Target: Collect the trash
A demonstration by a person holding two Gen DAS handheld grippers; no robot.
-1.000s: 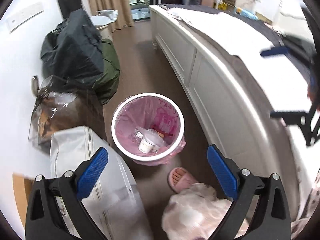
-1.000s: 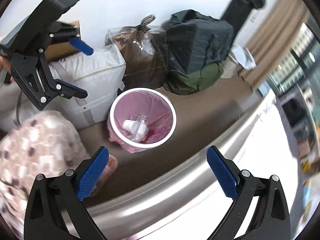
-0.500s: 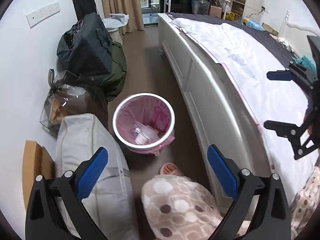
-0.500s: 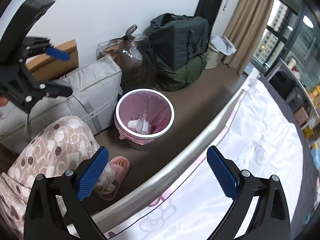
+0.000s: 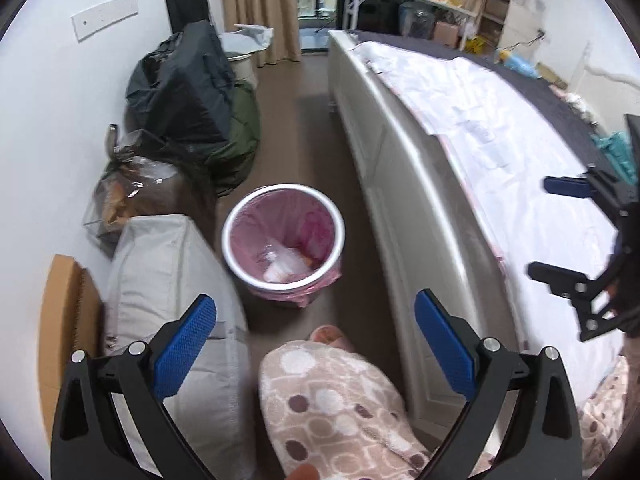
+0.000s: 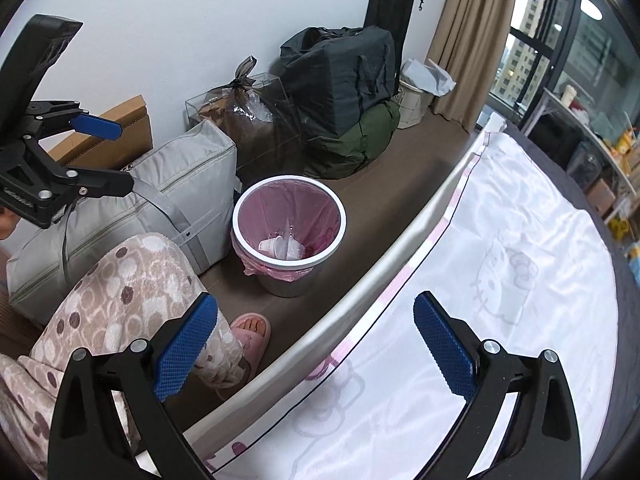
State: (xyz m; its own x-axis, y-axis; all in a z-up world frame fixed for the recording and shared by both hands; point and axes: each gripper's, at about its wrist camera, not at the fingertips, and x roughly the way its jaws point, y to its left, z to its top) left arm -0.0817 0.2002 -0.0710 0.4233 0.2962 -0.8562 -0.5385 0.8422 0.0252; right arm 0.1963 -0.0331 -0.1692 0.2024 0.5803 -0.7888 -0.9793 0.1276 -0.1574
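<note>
Several pieces of trash (image 6: 286, 247), a white cup and crinkled clear plastic, lie at the bottom of the round white-rimmed bin (image 6: 289, 222), which stands on the brown floor (image 6: 384, 184) between the bed's glossy side rail (image 6: 384, 268) and a soft grey zipped bag (image 6: 176, 192). Its thin pink liner (image 6: 296, 208) could tear or slip off the rim if tugged carelessly. The left gripper (image 5: 316, 344) and the right gripper (image 6: 316, 344) both hang spread wide, holding nothing. A slippered foot (image 6: 250, 330) near the bin could knock it.
</note>
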